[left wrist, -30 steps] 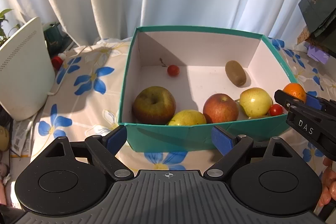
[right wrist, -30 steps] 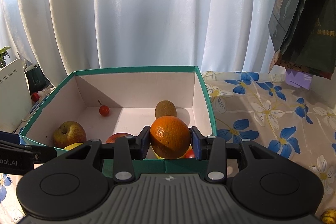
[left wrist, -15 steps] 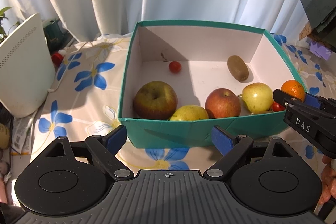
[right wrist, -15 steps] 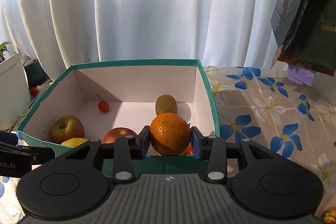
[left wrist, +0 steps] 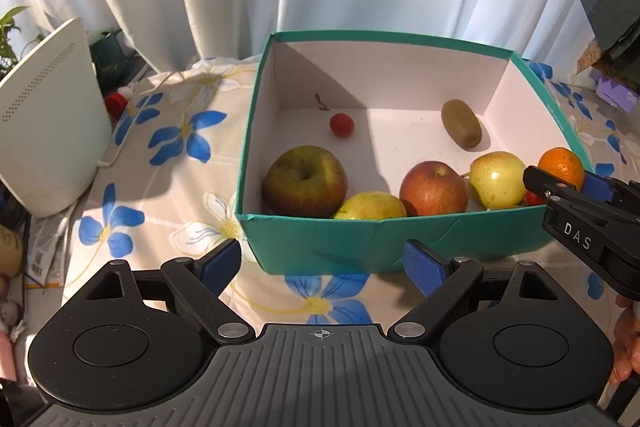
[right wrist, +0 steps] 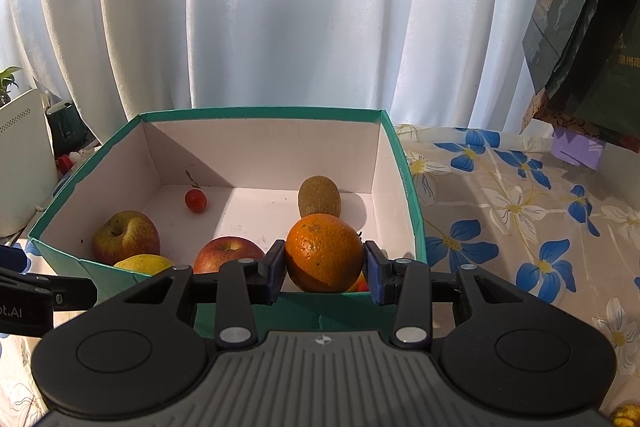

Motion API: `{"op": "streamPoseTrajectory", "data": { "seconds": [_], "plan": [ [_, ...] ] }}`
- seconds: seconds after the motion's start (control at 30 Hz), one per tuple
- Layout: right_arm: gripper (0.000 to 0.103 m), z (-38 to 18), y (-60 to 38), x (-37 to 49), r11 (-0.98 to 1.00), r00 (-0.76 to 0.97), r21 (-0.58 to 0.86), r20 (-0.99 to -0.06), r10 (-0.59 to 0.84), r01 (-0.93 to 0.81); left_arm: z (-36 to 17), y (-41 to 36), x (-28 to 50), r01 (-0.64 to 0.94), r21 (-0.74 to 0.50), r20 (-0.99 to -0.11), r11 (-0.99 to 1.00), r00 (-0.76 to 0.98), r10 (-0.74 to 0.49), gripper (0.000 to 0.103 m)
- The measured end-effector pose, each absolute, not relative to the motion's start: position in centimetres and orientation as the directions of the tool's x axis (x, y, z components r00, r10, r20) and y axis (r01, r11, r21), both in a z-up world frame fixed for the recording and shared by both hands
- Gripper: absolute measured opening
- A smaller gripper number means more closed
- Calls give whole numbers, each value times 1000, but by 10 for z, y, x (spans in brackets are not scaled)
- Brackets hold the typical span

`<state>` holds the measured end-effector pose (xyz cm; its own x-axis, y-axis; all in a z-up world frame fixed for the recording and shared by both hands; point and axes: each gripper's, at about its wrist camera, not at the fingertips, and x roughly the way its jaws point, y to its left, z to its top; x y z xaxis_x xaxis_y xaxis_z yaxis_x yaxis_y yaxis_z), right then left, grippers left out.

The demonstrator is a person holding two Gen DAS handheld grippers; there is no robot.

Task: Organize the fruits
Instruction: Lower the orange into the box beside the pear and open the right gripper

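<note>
Two grippers are in your hands, and only one is busy. Your right gripper [right wrist: 325, 269] has its jaws squeezed on the orange [right wrist: 324, 253], one blue pad on each side of it. The orange is round, so it has no long way to line up. It hangs right over the near wall of the green box [right wrist: 412, 203], close to the near right corner, and it is above the rim, not inside yet. So the way to go is forward and then down. Just under and past the orange you can see a bit of a small red fruit [right wrist: 361, 285] and a yellow fruit [left wrist: 497, 179], so I think the free floor farther in is the better spot to drop it.

Your left gripper [left wrist: 322, 265] has its jaws spread wide with nothing between them. It sits over the flowered desk [left wrist: 168, 187], near the front wall of the box, and does not touch it. The right hand is the one that is nearer to the job.

Farther in, along the near side of the box, lie a big apple [left wrist: 306, 181], a yellow pear [left wrist: 370, 206] and a red apple [left wrist: 433, 183]. Near the back are a little red tomato [left wrist: 341, 125] and a kiwi [left wrist: 461, 129].

Compared with a second ago, the orange sits higher against the box and more of the box floor shows. The fruits inside have not moved.
</note>
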<state>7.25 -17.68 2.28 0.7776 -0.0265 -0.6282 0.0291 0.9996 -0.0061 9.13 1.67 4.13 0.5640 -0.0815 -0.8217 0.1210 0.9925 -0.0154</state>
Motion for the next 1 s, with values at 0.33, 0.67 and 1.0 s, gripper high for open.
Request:
{"op": "streamPoseTrajectory", "data": {
  "seconds": [0.33, 0.67, 1.0],
  "plan": [
    [40, 22, -174, 75, 1000, 772, -18, -635, -30, 24, 42, 18, 87, 119, -4, -825, 993, 561, -71, 93],
    [40, 23, -172, 76, 999, 766, -25, -642, -34, 23, 43, 19, 84, 112, 10, -821, 994, 568, -56, 95],
    [40, 23, -172, 75, 999, 763, -32, -645, -37, 22, 44, 20, 81, 110, 17, -821, 994, 568, -49, 96]
  ]
}}
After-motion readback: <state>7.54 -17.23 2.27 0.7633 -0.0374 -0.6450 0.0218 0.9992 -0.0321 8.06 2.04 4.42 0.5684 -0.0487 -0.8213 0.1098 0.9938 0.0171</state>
